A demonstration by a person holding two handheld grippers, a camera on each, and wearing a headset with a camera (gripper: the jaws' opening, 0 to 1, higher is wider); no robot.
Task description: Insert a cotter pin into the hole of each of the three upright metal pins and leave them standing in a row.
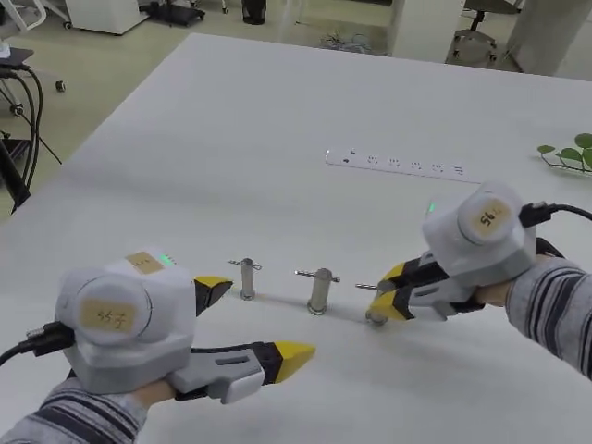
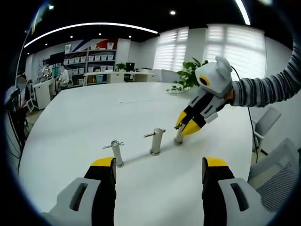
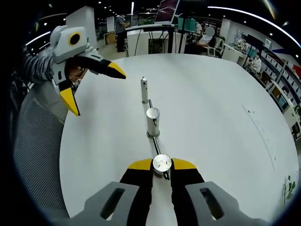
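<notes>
3 pins in a row on table [image 1: 277, 129], last step approx. done
Left pin [image 1: 247, 280] & mid pin [image 1: 319, 294] each carry a cotter pin [image 1: 314, 275]; right gripper [image 1: 385, 298] is clenched on 3rd pin [image 3: 162, 163], its cotter looks in; left gripper [image 1: 264, 317] gapes, empty

The large white bench [image 1: 231, 111] stands in an open-plan office with a pale floor [image 1: 102, 74]. A white power strip [image 1: 398, 165] lies on its far part, and the green leaves of a plant [image 1: 569, 155] show at its right side. Beyond the bench stands an office chair [image 1: 476, 28], black cables [image 1: 28, 102] hang at the left, storage shelves [image 2: 89, 66] line one wall, and windows with closed blinds [image 2: 188, 47] line another. The ceiling is dark, fitted with a long curved light strip [image 2: 94, 26] and round spotlights [image 2: 174, 12].
</notes>
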